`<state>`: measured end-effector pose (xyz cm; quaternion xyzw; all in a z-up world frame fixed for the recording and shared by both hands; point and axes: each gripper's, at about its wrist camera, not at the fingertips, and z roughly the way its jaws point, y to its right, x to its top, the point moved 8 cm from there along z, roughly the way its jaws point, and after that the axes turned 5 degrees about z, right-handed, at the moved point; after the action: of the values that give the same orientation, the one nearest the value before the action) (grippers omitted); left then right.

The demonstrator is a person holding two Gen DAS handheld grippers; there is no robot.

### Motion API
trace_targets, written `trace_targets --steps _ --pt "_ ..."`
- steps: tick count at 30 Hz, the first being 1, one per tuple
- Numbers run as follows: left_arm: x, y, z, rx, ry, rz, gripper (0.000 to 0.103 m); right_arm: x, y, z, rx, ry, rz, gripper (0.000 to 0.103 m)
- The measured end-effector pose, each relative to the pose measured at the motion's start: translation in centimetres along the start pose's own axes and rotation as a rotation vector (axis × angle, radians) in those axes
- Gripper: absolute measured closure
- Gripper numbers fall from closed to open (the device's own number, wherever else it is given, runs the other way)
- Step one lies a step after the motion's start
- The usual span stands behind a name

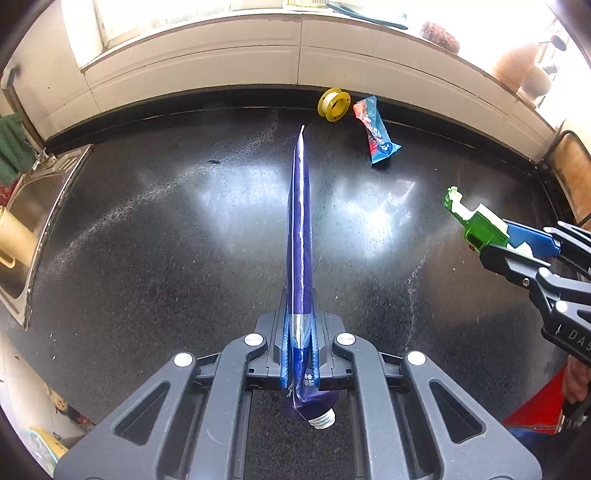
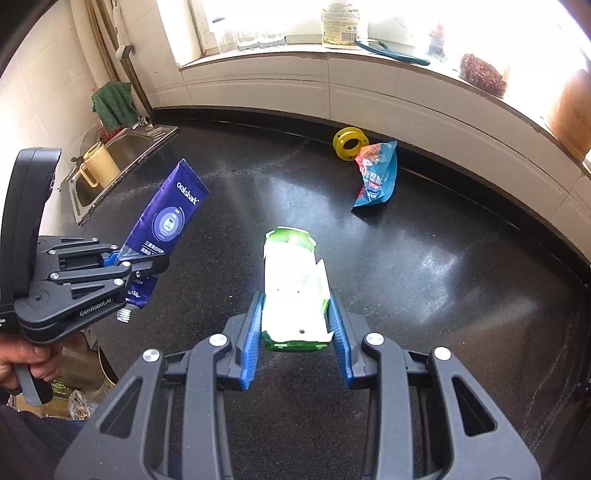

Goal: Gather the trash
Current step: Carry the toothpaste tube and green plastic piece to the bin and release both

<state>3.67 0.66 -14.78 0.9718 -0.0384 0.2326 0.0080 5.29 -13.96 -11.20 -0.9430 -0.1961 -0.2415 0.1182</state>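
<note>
left gripper [image 1: 299,343] pinches a purple toothpaste tube [image 1: 300,229] held above the black counter [image 1: 147,240]; right gripper [image 2: 297,328] clamps a green carton [image 2: 295,291]. blue snack wrapper [image 2: 378,177] lies by a yellow spool [image 2: 350,143].

Strong daylight enters from the overexposed white-framed window [image 2: 280,22] at the rear, its panes blown out to white in both views. It throws broad white glare patches on the glossy black speckled stone bench [image 1: 147,240], and the torn green-and-white carton [image 2: 295,291] is washed out. Fisheye distortion bows the wall line, with dark vignetting in the corners.
</note>
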Motion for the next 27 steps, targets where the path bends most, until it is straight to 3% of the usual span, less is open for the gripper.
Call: trace_targets --steps 8,14,18,27 --pt "-0.9 -1.4 -1.6 0.032 0.034 -0.021 0.095 1.0 -2.1 -0.3 0.021 0.014 -0.037 0.069" --pt "-3.7 -5.5 -4.1 0.104 0.061 -0.118 0.095 2.5 -7.2 0.7 0.101 0.006 -0.117 0.069" --pt "-7.0 -8.7 -5.8 0.156 0.071 -0.208 0.095 2.4 -13.2 2.3 0.192 -0.035 -0.219 0.069" --pt "-19.1 -15.8 -9.5 0.28 0.022 -0.485 0.095 -1.3 -28.9 5.8 0.398 -0.172 -0.477 0.069"
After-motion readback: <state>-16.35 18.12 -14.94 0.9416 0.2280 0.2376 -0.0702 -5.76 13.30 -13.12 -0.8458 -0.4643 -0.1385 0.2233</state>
